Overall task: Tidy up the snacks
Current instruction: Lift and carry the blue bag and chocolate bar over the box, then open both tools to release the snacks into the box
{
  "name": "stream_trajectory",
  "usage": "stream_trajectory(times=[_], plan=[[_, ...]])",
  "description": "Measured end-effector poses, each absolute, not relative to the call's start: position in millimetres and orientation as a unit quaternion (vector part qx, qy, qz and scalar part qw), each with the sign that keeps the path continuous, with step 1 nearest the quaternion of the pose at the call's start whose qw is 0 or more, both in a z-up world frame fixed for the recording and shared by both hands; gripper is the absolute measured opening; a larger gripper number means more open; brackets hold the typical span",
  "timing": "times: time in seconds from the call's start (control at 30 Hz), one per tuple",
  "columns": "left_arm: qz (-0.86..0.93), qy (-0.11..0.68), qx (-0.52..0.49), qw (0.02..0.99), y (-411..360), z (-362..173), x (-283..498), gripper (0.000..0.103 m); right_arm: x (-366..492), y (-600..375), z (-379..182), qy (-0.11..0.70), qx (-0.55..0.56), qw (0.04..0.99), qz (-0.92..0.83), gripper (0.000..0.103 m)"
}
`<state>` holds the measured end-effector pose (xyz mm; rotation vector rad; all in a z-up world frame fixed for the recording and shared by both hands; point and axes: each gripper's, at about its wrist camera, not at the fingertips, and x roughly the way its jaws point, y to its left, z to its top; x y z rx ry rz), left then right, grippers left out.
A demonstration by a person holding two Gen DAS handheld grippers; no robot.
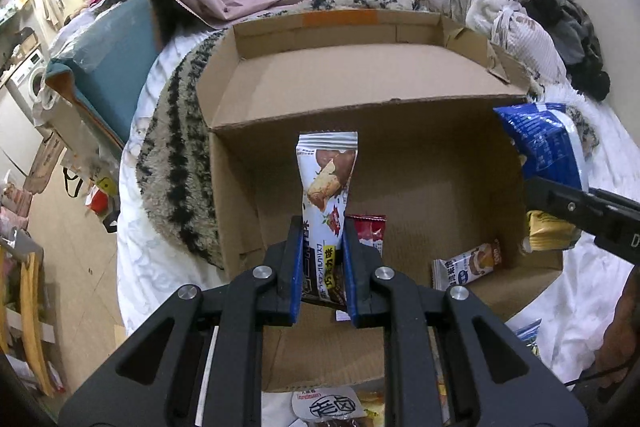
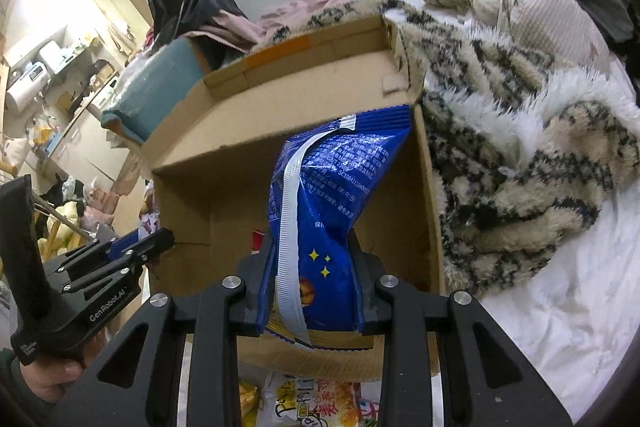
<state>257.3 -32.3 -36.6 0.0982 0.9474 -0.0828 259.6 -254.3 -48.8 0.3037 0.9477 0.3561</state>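
Between the fingers of the left gripper (image 1: pixel 322 259) stands a white snack bar (image 1: pixel 328 195), pinched tight and held upright over the open cardboard box (image 1: pixel 400 95). Below and just past this gripper, a red packet (image 1: pixel 370 231) and a small white packet (image 1: pixel 468 263) lie on the box floor. To its right, the right gripper (image 2: pixel 316 291) is clamped on a blue snack bag (image 2: pixel 332 195), also above the box. The box sits on a bed (image 2: pixel 560 299), with a fuzzy blanket (image 2: pixel 520 155) to the right of the right gripper.
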Motion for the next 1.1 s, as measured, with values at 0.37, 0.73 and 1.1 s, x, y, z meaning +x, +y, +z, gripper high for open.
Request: stream_trajectory(times=[0.37, 0.73, 1.1], plan=[[-0.044, 0.469, 0.052, 0.88, -32.8, -53.0, 260.1, 0.014, 268.4, -241.9, -74.2, 0.497, 0.128, 0.844, 0.159, 0.032], [-0.033, 0.482, 0.044, 0.874, -28.3, -59.9, 260.2, 0.015, 269.9, -232.2, -81.9, 0.514, 0.115, 0.835, 0.16, 0.034], [-0.037, 0.482, 0.048, 0.874, -30.3, -58.2, 260.7, 0.015, 271.1, -233.6, -79.6, 0.511, 0.125, 0.835, 0.162, 0.035]])
